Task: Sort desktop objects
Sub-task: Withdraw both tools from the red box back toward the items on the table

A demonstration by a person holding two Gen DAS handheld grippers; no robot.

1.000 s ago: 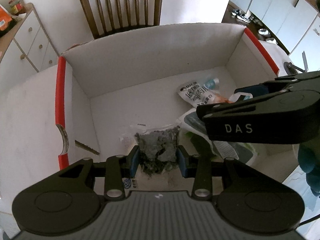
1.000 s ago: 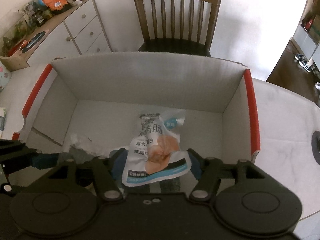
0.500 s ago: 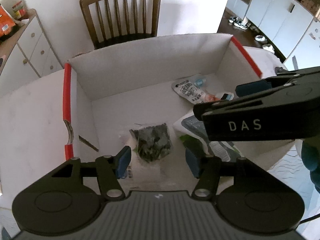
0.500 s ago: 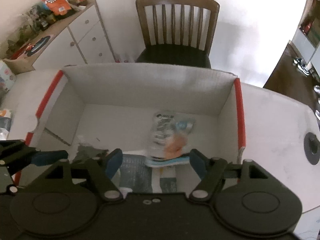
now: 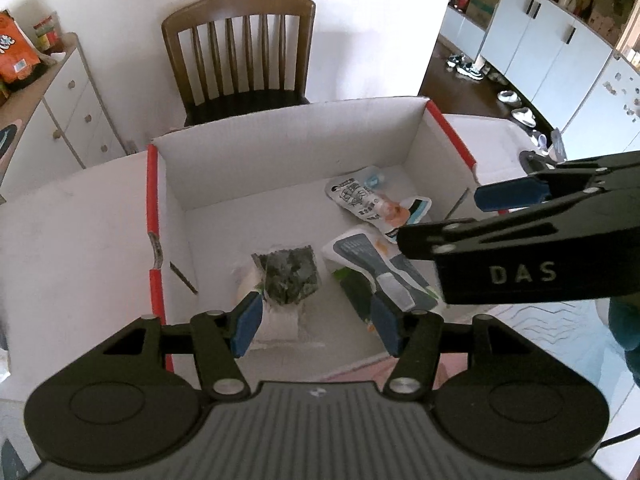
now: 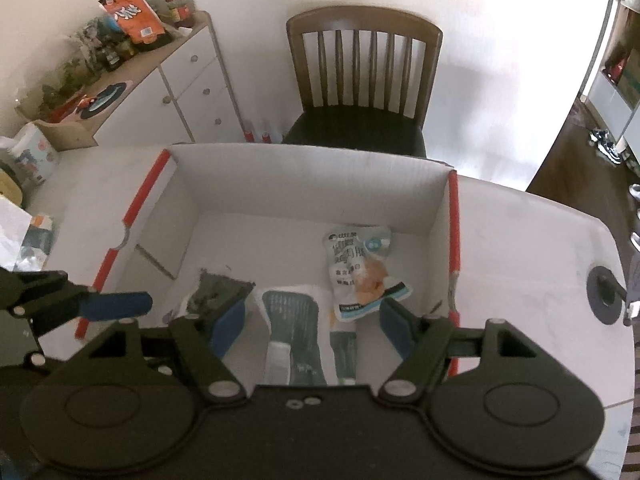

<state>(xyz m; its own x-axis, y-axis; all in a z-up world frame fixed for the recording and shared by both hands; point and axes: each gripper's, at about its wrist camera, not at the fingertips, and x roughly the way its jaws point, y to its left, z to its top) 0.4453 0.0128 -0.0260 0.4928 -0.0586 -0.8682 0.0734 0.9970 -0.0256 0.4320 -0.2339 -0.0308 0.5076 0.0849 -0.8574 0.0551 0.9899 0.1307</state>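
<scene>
A white cardboard box [image 5: 280, 152] with red edges sits on the table. Inside lie a dark seaweed packet [image 5: 290, 276], a white and blue pouch [image 5: 380, 268] and a white snack packet with orange print [image 5: 372, 204]. The same three show in the right wrist view: seaweed packet [image 6: 218, 292], pouch [image 6: 294, 320], snack packet [image 6: 360, 272]. My left gripper [image 5: 316, 324] is open and empty above the box's near side. My right gripper [image 6: 312, 320] is open and empty above the box, and shows at the right of the left wrist view [image 5: 520, 240].
A wooden chair [image 5: 240, 52] stands behind the box. A white drawer cabinet [image 6: 180, 92] with snack bags on top is at the back left. Packets and a tissue pack [image 6: 28, 216] lie on the table's left. A round black grommet [image 6: 606, 294] sits in the table at right.
My left gripper let go of the seaweed packet and my right let go of the snack packet. Both opened and pulled up and back; the packets now lie in the box.
</scene>
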